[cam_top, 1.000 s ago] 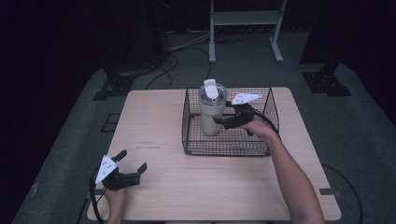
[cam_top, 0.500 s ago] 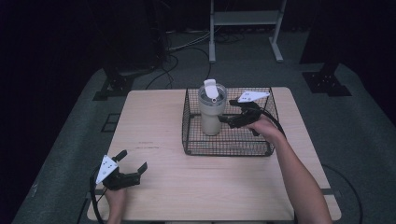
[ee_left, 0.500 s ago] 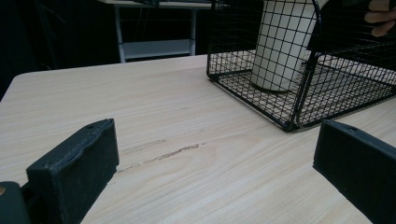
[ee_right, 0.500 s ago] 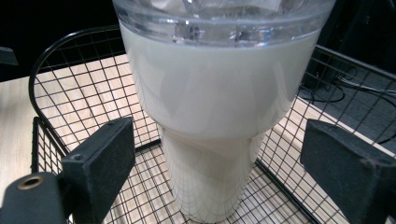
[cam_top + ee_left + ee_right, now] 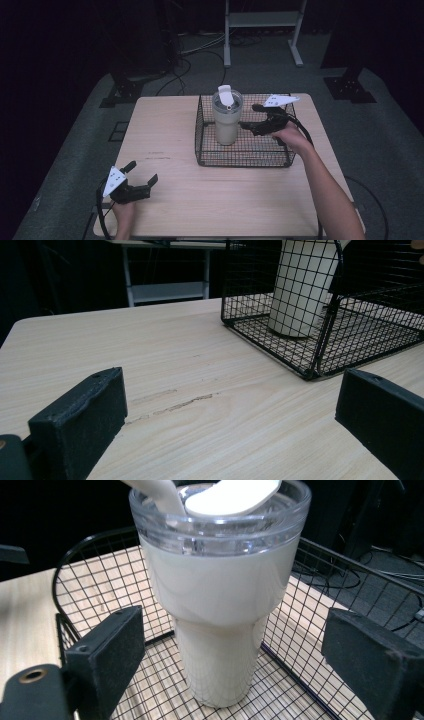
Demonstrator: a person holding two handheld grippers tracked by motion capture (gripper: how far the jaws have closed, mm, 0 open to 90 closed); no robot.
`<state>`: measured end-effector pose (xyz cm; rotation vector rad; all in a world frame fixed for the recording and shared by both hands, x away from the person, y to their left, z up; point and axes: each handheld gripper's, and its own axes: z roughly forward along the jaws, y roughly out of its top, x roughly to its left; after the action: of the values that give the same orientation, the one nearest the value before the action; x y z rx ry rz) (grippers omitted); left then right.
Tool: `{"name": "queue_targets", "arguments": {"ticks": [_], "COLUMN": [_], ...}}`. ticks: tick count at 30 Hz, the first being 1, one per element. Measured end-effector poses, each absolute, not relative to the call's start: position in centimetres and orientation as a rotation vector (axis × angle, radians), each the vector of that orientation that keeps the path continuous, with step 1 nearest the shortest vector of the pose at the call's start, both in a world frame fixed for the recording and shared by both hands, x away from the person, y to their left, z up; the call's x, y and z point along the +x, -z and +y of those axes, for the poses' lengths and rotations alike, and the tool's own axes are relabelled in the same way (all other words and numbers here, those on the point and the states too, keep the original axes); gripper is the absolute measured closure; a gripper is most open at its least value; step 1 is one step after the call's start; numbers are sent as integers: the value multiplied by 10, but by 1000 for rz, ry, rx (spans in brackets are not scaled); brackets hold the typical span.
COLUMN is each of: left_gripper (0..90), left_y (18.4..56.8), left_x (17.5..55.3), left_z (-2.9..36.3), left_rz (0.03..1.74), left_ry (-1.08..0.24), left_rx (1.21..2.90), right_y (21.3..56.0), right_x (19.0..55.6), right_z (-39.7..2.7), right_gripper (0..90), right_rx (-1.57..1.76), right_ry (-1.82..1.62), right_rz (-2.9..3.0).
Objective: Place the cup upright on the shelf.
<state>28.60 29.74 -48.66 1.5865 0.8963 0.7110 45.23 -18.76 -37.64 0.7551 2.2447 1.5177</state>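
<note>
A cream tumbler [image 5: 227,120] with a clear lid and a white flip tab stands upright in a black wire basket [image 5: 245,159] at the table's far middle. My right gripper [image 5: 248,117] hovers inside the basket just right of the tumbler, open, with nothing held. In the right gripper view the tumbler [image 5: 220,605] stands close ahead between the spread jaws, apart from both of them. My left gripper [image 5: 142,172] rests open near the front left of the table. In the left gripper view the basket [image 5: 320,340] and tumbler [image 5: 300,290] lie far ahead to the right.
The light wooden table [image 5: 165,130] is bare left of and in front of the basket. A faint scratch [image 5: 175,405] marks the wood ahead of the left gripper. On the dark floor beyond stand a white frame [image 5: 260,30] and loose cables [image 5: 200,47].
My right gripper has drawn back a little to the right, away from the tumbler. The tumbler, the basket and the left gripper have stayed put.
</note>
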Motion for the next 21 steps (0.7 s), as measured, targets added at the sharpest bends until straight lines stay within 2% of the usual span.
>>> {"name": "queue_targets", "arguments": {"ticks": [21], "left_gripper": [0], "left_y": [487], "left_x": [286], "left_z": [297], "left_rz": [893], "left_ry": [-716], "left_rx": [1593], "right_y": [358], "right_x": [429], "right_z": [-207], "right_gripper": [97], "right_rx": [787], "right_ry": [-1522], "right_rz": [2244]}}
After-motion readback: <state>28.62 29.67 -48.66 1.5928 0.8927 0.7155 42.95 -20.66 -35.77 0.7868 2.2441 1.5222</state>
